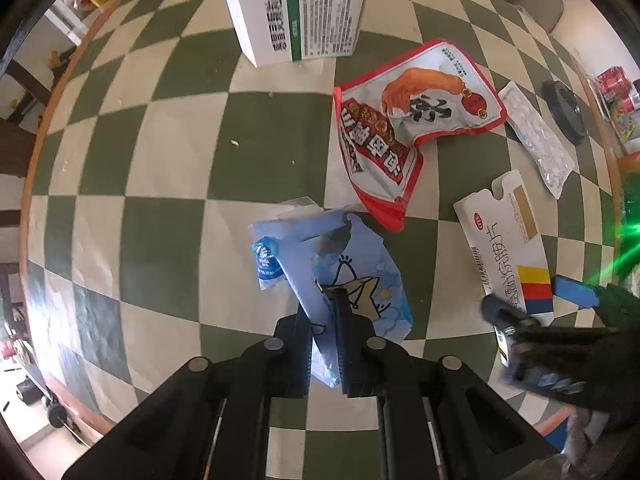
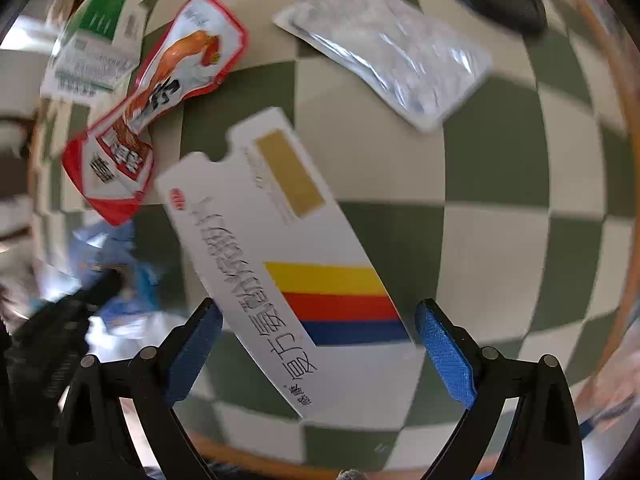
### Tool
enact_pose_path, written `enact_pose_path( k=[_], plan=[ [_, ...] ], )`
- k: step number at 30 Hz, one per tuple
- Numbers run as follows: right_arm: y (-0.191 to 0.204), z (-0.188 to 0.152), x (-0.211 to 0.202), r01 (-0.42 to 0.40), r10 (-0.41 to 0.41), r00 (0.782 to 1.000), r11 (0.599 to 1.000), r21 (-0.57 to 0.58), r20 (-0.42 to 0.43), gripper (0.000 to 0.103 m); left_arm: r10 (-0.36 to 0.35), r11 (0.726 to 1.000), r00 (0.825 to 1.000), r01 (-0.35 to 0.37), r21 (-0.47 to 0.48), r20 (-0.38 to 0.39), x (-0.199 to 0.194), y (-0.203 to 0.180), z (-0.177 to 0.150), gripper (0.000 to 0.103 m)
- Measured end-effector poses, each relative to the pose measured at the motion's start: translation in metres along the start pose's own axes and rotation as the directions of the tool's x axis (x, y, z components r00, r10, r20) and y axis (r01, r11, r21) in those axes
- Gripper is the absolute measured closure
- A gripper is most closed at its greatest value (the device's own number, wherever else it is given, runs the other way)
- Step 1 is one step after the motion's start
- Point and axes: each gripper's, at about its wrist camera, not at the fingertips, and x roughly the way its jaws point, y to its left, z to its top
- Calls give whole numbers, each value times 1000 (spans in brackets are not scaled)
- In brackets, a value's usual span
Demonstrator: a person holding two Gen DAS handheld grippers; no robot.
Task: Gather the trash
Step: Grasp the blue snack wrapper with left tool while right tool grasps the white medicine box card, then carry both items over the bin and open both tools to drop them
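My left gripper is shut on a light blue plastic wrapper with a cartoon print, over the checked table. My right gripper is open and straddles the near end of a flat white medicine box with yellow, red and blue stripes; that box also shows in the left wrist view, with the right gripper at its near end. A red and white snack bag lies beyond the wrapper and shows in the right wrist view. A clear plastic packet lies further right.
A large white and green carton stands at the back of the round table with its green and cream checked cloth. A black round lid lies near the right rim. Beyond the rim are shelves and colourful packages.
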Motion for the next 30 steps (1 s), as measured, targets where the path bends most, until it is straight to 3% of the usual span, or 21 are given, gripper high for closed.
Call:
enact_pose_path(
  k=[2, 4, 6, 11, 15, 22, 30],
  plan=[
    [12, -1, 4, 59, -58, 998, 997, -48, 22, 4, 17, 1000, 1000, -17, 12, 21, -6, 0, -2, 97],
    [18, -4, 2, 99, -95, 993, 993, -59, 70, 11, 29, 999, 999, -30, 17, 41, -14, 0, -4, 97],
    [23, -10, -4, 95, -88, 990, 994, -53, 108, 20, 35, 999, 998, -36, 22, 57, -22, 2, -5, 97],
    [18, -28, -13, 25, -30, 991, 999, 35, 128, 21, 33, 998, 994, -38, 45, 100, -48, 12, -20, 97],
    [14, -72, -28, -36, 20, 985, 995, 95, 169, 21, 10, 998, 992, -17, 54, 124, -65, 29, -43, 97],
    [77, -152, -44, -132, 94, 971, 977, 167, 218, 22, -60, 993, 982, 40, 114, 178, -95, 69, -100, 97],
    [164, -260, -57, -201, 125, 949, 947, 251, 290, 25, -135, 983, 971, 107, 150, 195, -111, 163, -194, 97]
  ],
)
